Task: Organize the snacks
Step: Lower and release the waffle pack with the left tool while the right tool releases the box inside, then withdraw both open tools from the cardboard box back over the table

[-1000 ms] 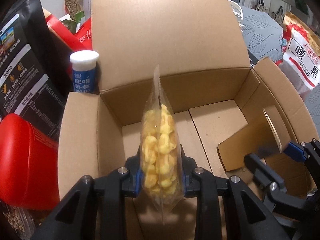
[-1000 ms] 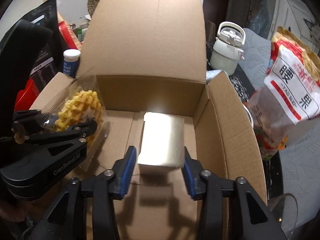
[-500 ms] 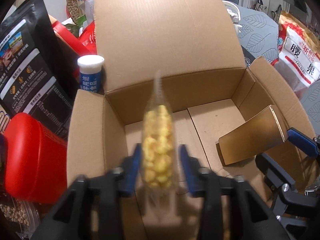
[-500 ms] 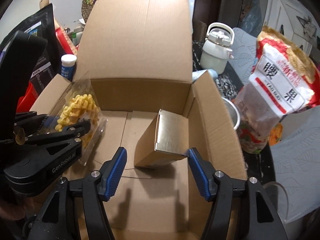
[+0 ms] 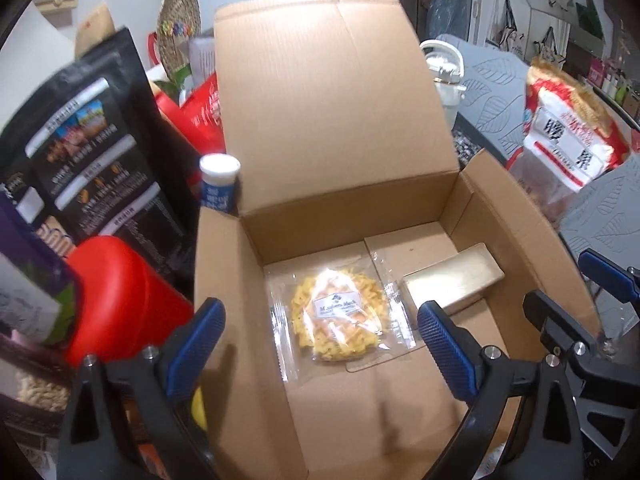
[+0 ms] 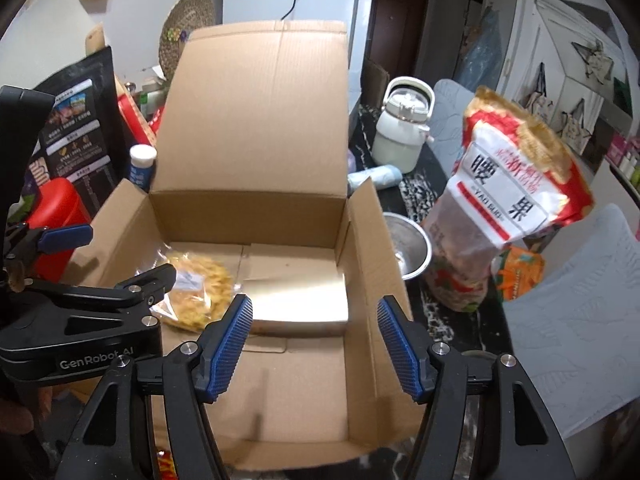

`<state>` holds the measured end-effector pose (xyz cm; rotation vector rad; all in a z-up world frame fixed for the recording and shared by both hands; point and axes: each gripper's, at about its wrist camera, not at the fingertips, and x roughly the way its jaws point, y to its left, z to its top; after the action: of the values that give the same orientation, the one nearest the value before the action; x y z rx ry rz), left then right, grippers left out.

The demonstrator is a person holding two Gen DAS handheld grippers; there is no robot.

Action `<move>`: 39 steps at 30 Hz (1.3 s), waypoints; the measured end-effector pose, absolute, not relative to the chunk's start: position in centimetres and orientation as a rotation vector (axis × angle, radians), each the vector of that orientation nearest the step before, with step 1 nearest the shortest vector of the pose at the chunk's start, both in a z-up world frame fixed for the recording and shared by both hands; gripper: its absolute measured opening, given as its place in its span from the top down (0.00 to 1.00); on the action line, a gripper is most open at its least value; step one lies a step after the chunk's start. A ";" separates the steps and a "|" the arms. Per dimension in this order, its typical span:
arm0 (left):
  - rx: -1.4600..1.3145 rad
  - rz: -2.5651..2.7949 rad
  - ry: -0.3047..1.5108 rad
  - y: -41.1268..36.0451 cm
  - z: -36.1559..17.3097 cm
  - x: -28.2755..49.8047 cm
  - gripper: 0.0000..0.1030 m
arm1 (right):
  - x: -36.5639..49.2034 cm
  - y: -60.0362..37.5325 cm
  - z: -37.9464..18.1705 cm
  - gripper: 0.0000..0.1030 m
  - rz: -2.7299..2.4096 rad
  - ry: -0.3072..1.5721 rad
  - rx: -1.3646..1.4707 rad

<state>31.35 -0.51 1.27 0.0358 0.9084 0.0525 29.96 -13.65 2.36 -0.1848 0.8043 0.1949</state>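
- The left gripper (image 5: 320,336) hangs over the near left of the cardboard box (image 5: 224,288); its jaws are opening, nearly at their widest; nothing is between the blue pads (image 5: 196,344); the clear waffle packet (image 5: 340,316) shows in the gap but lies well below, on the box floor.
- The waffle packet lies flat, label up, on the left half of the floor, near the left wall; its long axis runs roughly from the near side to the far wall, tilted a little; the wrapper's right edge lies just beside the gold box (image 5: 452,284), and whether they touch I cannot tell.
- The gold box lies on its broad face in the right half, close to the right wall; in the left wrist view its long axis runs slantwise, from near centre toward the far right corner.
- The right gripper (image 6: 316,344) stands about half open above the gold box; its pads (image 6: 226,344) press on nothing.
- Judged from this, two snacks are in and both hands are free; the lid flap stands up.
- Left to do, it seems: the black pouch (image 5: 88,160), red tub (image 5: 116,292), blue tube (image 5: 218,188) and the nut bag (image 6: 508,200) all sit outside the box; which of them belong in it I cannot tell.
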 end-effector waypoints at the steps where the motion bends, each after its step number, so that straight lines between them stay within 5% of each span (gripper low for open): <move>1: 0.035 0.051 0.903 -0.5 1.6 31.1 0.05 | 29.7 -13.7 2.7 0.37 0.193 0.798 -0.186; 26: 0.056 0.044 0.650 0.0 12.8 19.3 0.05 | 20.2 -15.9 11.8 0.32 0.192 0.587 -0.132; 39: 0.102 -0.022 0.550 -1.1 14.9 11.7 0.05 | 12.2 -17.3 13.8 0.18 0.215 0.499 -0.115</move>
<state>11.74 -1.05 14.94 0.1017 0.5496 -0.0223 12.21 -17.31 13.83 -0.1146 0.4987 0.2151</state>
